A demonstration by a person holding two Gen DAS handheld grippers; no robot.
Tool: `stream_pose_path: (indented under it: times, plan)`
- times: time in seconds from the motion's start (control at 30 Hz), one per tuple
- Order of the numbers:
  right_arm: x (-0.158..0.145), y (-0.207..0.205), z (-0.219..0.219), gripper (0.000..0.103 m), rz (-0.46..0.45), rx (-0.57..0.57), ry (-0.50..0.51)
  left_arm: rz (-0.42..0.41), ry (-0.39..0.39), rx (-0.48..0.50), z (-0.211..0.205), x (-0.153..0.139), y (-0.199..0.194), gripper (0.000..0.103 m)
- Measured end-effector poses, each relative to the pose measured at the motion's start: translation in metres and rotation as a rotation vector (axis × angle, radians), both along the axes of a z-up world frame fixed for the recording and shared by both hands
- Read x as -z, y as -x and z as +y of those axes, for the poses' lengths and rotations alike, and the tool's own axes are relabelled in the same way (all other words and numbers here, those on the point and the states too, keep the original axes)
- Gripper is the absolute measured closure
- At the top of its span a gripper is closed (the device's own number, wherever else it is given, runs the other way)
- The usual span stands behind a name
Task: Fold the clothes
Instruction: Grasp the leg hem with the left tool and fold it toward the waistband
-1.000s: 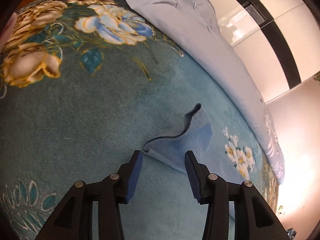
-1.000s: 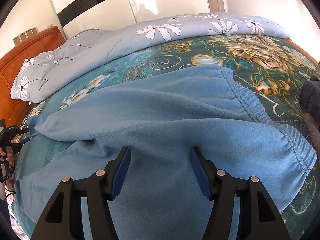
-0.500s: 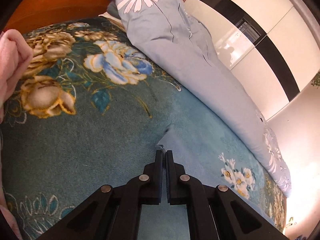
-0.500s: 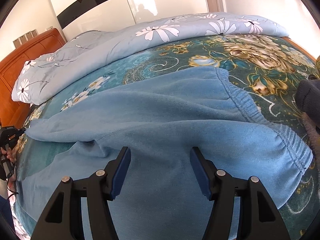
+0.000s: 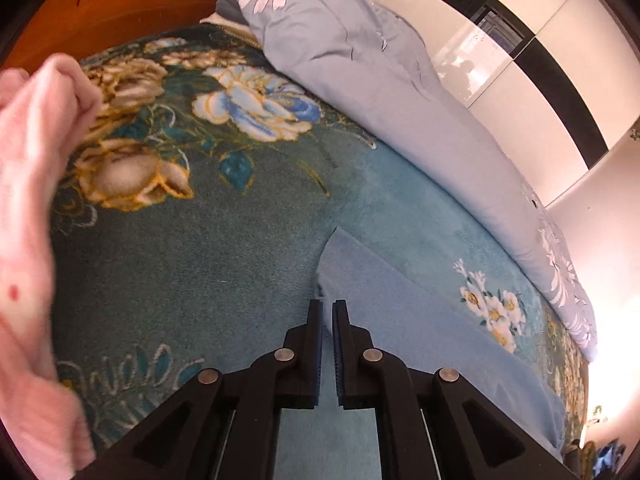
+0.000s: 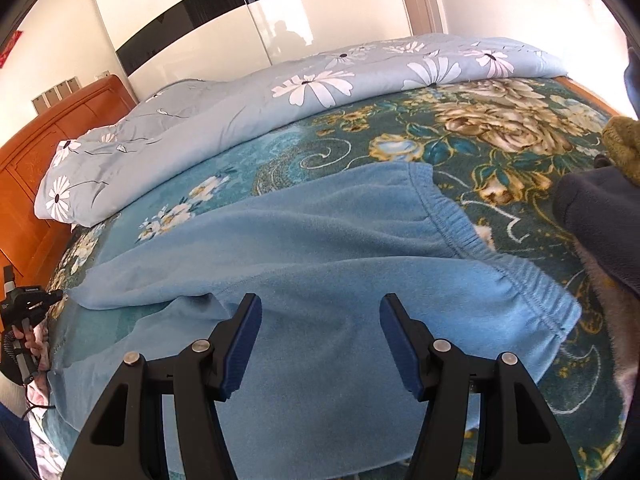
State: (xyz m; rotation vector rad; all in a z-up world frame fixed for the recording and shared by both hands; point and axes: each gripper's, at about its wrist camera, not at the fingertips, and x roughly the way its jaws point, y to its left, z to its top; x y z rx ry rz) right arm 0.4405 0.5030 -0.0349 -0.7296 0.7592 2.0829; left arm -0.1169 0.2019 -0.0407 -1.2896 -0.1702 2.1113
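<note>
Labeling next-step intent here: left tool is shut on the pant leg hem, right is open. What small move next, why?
Probably lift the left tool slightly and draw the hem of the blue pants toward the waistband: it is shut on the leg end, and the open right tool holds nothing.

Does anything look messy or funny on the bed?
A little. The blue pants lie flat, but the two legs splay apart, and the far leg's end is pinched in the left gripper. Other clothes sit bunched at the bed's edges: a pink garment and a dark one.
</note>
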Motion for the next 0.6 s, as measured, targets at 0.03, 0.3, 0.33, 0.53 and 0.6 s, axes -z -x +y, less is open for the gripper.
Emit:
stream_pose_path:
  times: [0.03,0.3,0.33,0.53,0.6]
  plan:
    - [-0.003,-0.006,-0.003,0.04,0.005,0.003,-0.002,0.029,0.011,-0.01,-0.009,-0.011,-0.011,0.089]
    - [-0.002,-0.044,-0.031,0.04,0.047,0.007,0.047,0.093,0.107,-0.005,-0.081,-0.003,-0.129,0.048]
    - [-0.001,-0.047,-0.035,0.04,0.051,0.005,0.053,0.071,0.119,-0.015,-0.09,0.008,-0.141,0.048]
    - [0.009,-0.071,-0.045,0.04,0.067,0.028,0.099,-0.137,-0.06,-0.1,-0.126,0.052,-0.168,0.048]
    - [0.011,-0.08,-0.045,0.04,0.078,0.045,0.111,-0.142,-0.111,-0.117,-0.129,0.051,-0.169,0.048]
